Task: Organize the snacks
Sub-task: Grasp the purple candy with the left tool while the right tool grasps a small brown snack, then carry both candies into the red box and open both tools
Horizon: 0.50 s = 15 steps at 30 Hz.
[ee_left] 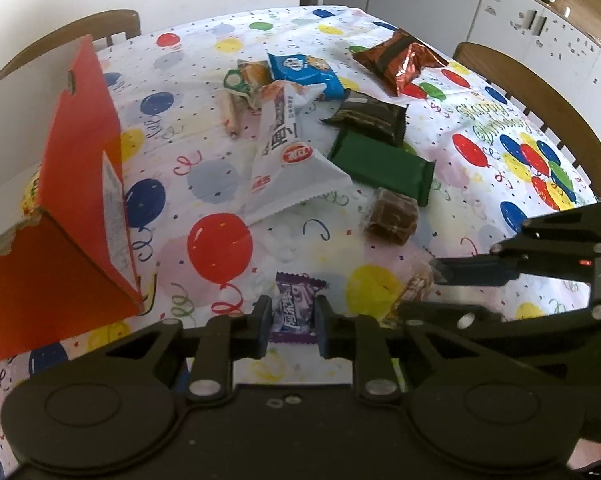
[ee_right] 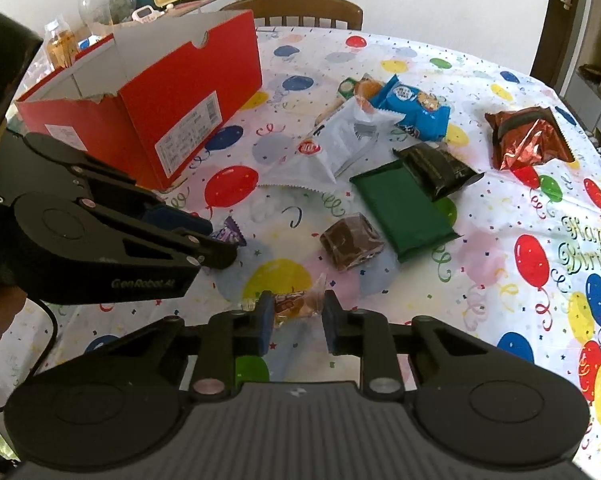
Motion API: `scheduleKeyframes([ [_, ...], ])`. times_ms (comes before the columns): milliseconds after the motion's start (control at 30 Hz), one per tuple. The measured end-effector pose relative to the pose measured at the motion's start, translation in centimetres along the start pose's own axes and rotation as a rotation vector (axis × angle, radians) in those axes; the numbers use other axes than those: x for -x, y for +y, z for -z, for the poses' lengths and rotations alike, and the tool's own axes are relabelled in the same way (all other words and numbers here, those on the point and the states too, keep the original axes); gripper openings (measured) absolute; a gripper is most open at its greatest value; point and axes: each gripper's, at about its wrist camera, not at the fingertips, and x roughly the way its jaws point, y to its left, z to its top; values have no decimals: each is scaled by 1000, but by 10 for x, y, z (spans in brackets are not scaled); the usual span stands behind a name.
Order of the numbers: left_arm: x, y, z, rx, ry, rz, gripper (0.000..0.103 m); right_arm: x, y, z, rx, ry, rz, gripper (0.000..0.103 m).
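Observation:
My left gripper [ee_left: 290, 324] is shut on a purple wrapped candy [ee_left: 294, 308] low over the balloon tablecloth; it also shows in the right wrist view [ee_right: 220, 240] with the candy [ee_right: 229, 235] at its tips. My right gripper [ee_right: 294, 320] is open around a small orange-brown wrapped candy [ee_right: 294, 304]; its pads do not touch it. The right gripper also shows in the left wrist view [ee_left: 440, 280]. An open red box [ee_right: 148, 92] stands at the left [ee_left: 80, 200]. Loose snacks lie mid-table: a brown cake [ee_right: 350, 244], a green bar [ee_right: 404, 208], a white packet [ee_right: 332, 148].
Further back lie a black packet [ee_right: 440, 168], a blue cookie bag [ee_right: 412, 108], a copper foil bag [ee_right: 528, 136] and a small bread packet [ee_right: 360, 88]. Wooden chairs [ee_right: 300, 8] stand around the table. A shelf with bottles and clutter [ee_right: 112, 12] is behind the box.

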Motion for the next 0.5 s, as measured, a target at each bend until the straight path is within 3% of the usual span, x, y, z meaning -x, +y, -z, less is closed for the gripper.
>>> scheduleKeyframes([
  [300,22,15,2,86,-20,13,19,25,-2,-8,3,-48,1,24],
  [500,54,21,-5,99,-73,2,19,49,4,-33,38,-123,-27,24],
])
